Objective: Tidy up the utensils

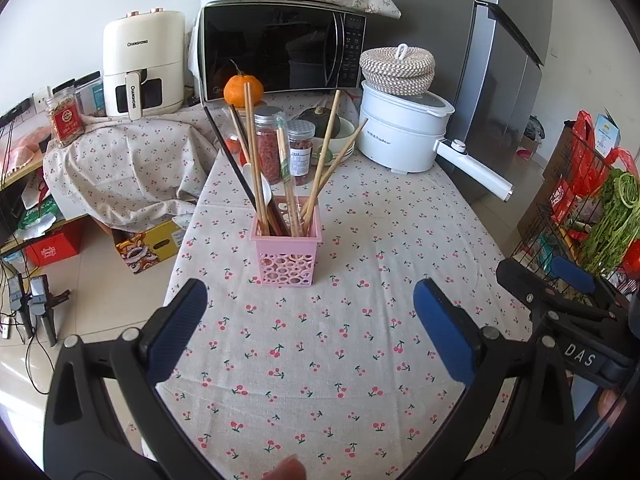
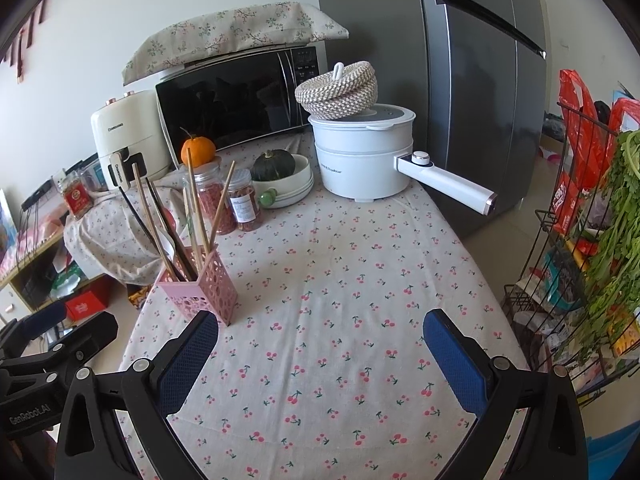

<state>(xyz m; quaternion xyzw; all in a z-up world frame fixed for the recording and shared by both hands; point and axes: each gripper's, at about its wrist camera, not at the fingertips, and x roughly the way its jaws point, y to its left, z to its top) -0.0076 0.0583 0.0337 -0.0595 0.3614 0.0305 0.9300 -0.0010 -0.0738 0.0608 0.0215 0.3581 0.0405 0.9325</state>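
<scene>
A pink perforated utensil holder [image 1: 287,249] stands upright on the cherry-print tablecloth [image 1: 320,360]. It holds several wooden chopsticks [image 1: 253,152], dark chopsticks and a white spoon [image 1: 256,178]. My left gripper [image 1: 310,320] is open and empty, a little in front of the holder. In the right wrist view the holder [image 2: 204,289] is at the left, next to my right gripper's left finger. My right gripper [image 2: 320,344] is open and empty above the cloth. The right gripper also shows at the right edge of the left wrist view [image 1: 568,300].
Behind the holder stand two jars [image 1: 280,144], an orange [image 1: 243,90], a squash in a bowl [image 1: 326,128], a white electric pot [image 1: 404,132] with a long handle, a microwave [image 1: 280,54] and an air fryer [image 1: 144,64]. A fridge [image 2: 480,80] and a wire rack [image 2: 580,260] are right.
</scene>
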